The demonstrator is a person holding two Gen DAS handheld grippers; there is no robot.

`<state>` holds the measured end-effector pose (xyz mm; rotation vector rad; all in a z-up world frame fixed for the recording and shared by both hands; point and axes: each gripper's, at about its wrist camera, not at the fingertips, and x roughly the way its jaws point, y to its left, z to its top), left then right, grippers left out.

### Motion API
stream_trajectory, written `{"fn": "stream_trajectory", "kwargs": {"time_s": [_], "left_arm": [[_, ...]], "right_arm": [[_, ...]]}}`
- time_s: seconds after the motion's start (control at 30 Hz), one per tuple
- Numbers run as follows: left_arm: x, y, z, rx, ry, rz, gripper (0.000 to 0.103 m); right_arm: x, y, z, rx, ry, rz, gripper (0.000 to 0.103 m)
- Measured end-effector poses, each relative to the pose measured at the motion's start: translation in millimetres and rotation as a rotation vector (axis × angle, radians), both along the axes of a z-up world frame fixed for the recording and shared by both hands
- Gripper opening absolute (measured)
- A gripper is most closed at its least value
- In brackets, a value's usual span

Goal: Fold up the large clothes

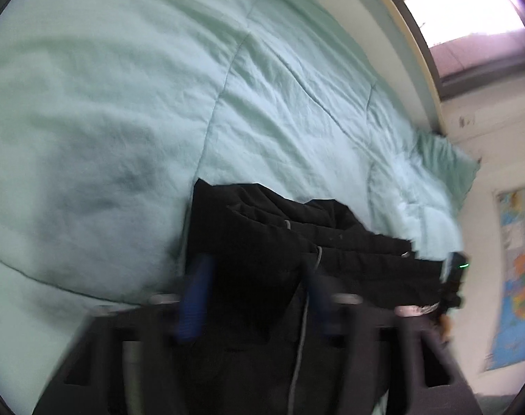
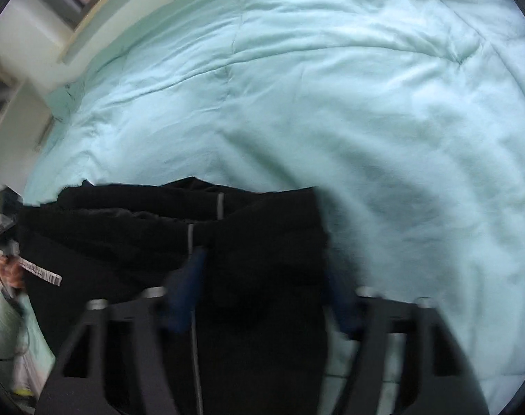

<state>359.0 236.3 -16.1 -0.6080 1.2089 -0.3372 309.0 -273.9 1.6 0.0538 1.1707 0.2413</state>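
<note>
A large black garment with a grey zipper (image 1: 297, 235) hangs bunched over a pale green quilted bed cover (image 1: 141, 86). My left gripper (image 1: 255, 276) has its blue fingers (image 1: 196, 294) spread on either side of a fold of the garment. In the right wrist view the same black garment (image 2: 158, 228) stretches to the left, and my right gripper (image 2: 265, 283) has its blue fingers (image 2: 186, 294) apart with the cloth between them. Both views are motion-blurred, so whether either gripper clamps the cloth is unclear.
The quilted bed cover (image 2: 366, 103) fills most of both views. A pale headboard or wall edge (image 1: 393, 34) runs along the bed's far side. A window (image 1: 469, 10) and a wall map (image 1: 518, 276) are at the right. A green pillow (image 1: 445, 162) lies at the bed's end.
</note>
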Motion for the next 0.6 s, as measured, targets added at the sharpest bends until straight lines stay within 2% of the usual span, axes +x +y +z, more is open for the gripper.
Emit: {"fn": "stream_trajectory", "kwargs": {"time_s": [0.03, 0.1, 0.27, 0.33, 0.43, 0.53, 0.6], "left_arm": [[-3.1, -2.6, 3.9, 0.023, -0.014, -0.006, 0.012], [-16.1, -5.8, 20.9, 0.077, -0.085, 0.004, 0.009], [-36.2, -3.6, 78.6, 0.097, -0.24, 0.057, 0.008], [-31.1, -0.6, 108.9, 0.097, -0.309, 0.08, 0.008], [-8.7, -1.9, 136.6, 0.12, -0.381, 0.101, 0.008], [22.3, -5.3, 123.4, 0.169, -0.351, 0.116, 0.008], [45.2, -10.3, 89.0, 0.238, -0.268, 0.122, 0.008]], "right_arm": [[-7.6, 0.2, 5.9, -0.019, -0.031, -0.002, 0.032], [-20.6, -3.6, 18.2, -0.013, -0.07, -0.024, 0.02], [-44.2, 0.8, 67.2, -0.102, -0.189, -0.058, 0.016], [-43.5, 7.0, 89.4, -0.153, -0.243, -0.06, 0.015], [-25.4, 17.7, 115.9, -0.223, -0.316, -0.086, 0.014], [3.6, 20.7, 106.3, -0.242, -0.296, -0.12, 0.014], [32.5, 21.8, 72.3, -0.251, -0.219, -0.141, 0.014]]}}
